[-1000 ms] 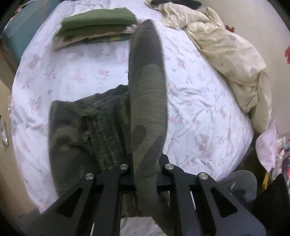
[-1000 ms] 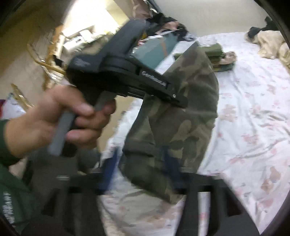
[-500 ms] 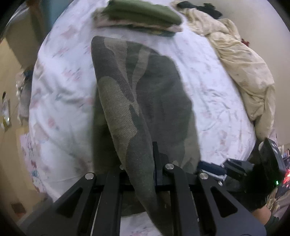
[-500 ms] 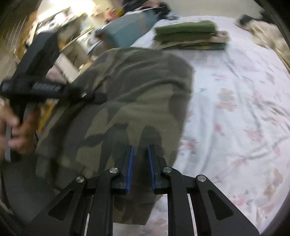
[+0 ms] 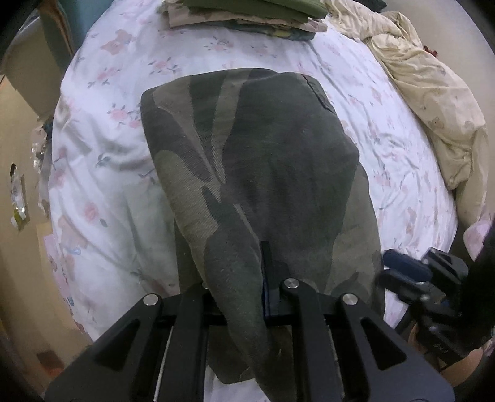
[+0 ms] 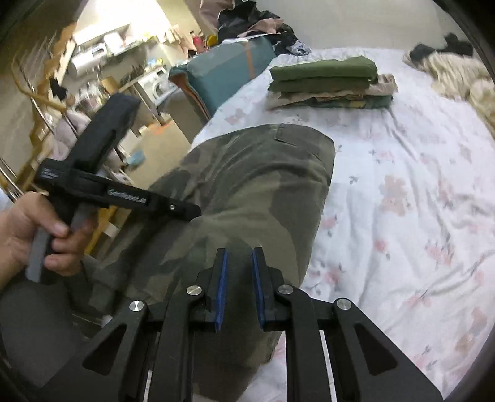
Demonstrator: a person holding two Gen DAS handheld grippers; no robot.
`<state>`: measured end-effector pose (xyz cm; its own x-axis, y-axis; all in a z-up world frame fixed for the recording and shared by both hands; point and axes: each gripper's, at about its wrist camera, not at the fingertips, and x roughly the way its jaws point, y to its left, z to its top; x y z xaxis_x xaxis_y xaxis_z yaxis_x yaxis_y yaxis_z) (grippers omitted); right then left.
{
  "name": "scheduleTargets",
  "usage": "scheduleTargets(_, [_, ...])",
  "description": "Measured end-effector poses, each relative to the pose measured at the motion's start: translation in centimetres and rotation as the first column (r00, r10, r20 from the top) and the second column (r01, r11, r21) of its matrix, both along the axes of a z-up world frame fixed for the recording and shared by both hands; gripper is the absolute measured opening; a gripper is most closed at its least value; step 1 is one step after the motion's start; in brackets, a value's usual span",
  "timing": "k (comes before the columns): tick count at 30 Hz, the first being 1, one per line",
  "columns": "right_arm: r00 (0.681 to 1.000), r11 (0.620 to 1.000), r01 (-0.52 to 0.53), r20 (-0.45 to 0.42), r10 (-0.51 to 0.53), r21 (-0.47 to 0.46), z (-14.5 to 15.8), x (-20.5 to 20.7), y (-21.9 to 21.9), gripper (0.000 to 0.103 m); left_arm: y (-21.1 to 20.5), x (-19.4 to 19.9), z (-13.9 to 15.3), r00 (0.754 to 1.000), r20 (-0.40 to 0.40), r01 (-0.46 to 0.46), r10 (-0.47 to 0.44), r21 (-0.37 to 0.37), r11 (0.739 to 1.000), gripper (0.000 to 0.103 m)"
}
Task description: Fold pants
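Lying folded on the near part of the bed [image 5: 102, 173], the camouflage pants [image 5: 272, 173] fill the middle of the left wrist view as a thick, rounded block of dark green, olive and brown patches. Its far edge is a smooth fold, with a seam and a pocket corner showing at the far right. A gathered ridge of the cloth runs back from the block into the left hand-held gripper [image 5: 247, 297], whose fingers are pressed onto that ridge, pinching it. The bed sheet is white with pink flowers and is creased around the pants. At the far end sits a stack of folded clothes [image 5: 247, 15], green pieces on top; a crumpled cream blanket [image 5: 433, 102] lies along the right side. The right hand-held gripper [image 5: 411, 278] shows at the lower right edge, just beside the pants.

In the right wrist view the same pants [image 6: 247, 198] lie at the bed's left edge, the top layer flat with a sharp folded edge on the right. The right hand-held gripper [image 6: 239, 284] hovers over the near end, its blue-padded fingers [image 6: 222, 284] spread with nothing between them. To the left, the person's left hand [image 6: 34, 235] grips the handle of the left hand-held gripper [image 6: 185, 211], its tip against the cloth. The stack of folded clothes [image 6: 328, 80] sits well apart, farther up the bed [image 6: 402, 216].
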<state>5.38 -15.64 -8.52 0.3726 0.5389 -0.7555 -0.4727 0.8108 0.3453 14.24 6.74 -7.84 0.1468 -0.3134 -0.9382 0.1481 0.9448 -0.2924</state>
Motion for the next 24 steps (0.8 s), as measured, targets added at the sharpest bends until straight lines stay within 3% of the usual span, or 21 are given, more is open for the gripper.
scheduleTargets(5, [0.996, 0.993, -0.025, -0.091, 0.014, -0.12, -2.7, 0.1, 1.9, 0.016, 0.4, 0.2, -1.5, 0.999, -0.023, -0.032, 0.033, 0.063, 0.998, 0.016])
scheduleTargets(9, [0.989, 0.998, -0.029, -0.147, 0.02, -0.059, -3.4, 1.0, 2.5, 0.017, -0.3, -0.2, -1.7, 1.0, 0.02, -0.001, -0.002, 0.167, 0.986, 0.013])
scheduleTargets(11, [0.988, 0.995, -0.053, -0.15, 0.04, -0.083, -3.4, 1.4, 2.9, 0.016, 1.4, -0.1, -1.6, 0.997, 0.002, -0.075, 0.075, 0.128, 0.989, 0.016])
scheduleTargets(12, [0.986, 0.996, -0.042, -0.161, 0.029, -0.075, -3.6, 1.7, 2.6, 0.016, 2.1, -0.2, -1.6, 0.994, 0.002, -0.107, 0.108, 0.123, 0.987, 0.022])
scheduleTargets(13, [0.985, 0.998, -0.021, -0.171, 0.01, -0.065, -3.8, 1.9, 2.2, 0.014, 2.7, -0.3, -1.5, 0.99, 0.016, -0.143, 0.142, 0.156, 0.977, 0.034])
scheduleTargets(15, [0.985, 0.999, 0.003, -0.175, -0.012, -0.049, -4.2, 2.0, 1.9, 0.013, 3.5, -0.8, -0.5, 0.977, 0.089, -0.21, 0.193, 0.266, 0.941, 0.035])
scheduleTargets(17, [0.984, 0.999, 0.011, -0.176, -0.016, -0.031, -4.0, 1.7, 1.3, 0.013, 3.5, -1.9, 1.3, 0.965, 0.173, -0.241, 0.199, 0.278, 0.93, 0.035])
scheduleTargets(19, [0.984, 1.0, 0.018, -0.177, -0.022, -0.023, -4.0, 1.7, 1.0, 0.013, 2.1, -3.5, 3.5, 0.95, 0.268, -0.214, 0.159, 0.188, 0.959, 0.035])
scheduleTargets(21, [0.983, 0.999, 0.03, -0.183, -0.033, -0.014, -3.8, 1.8, 0.5, 0.013, 0.0, -4.7, 3.8, 0.955, 0.287, -0.118, 0.075, 0.135, 0.984, 0.035])
scheduleTargets(24, [0.979, 0.999, 0.042, -0.198, -0.042, -0.003, -3.6, 1.9, -0.3, 0.013, -2.8, -5.2, -0.1, 0.991, 0.135, -0.007, -0.014, 0.153, 0.988, 0.035])
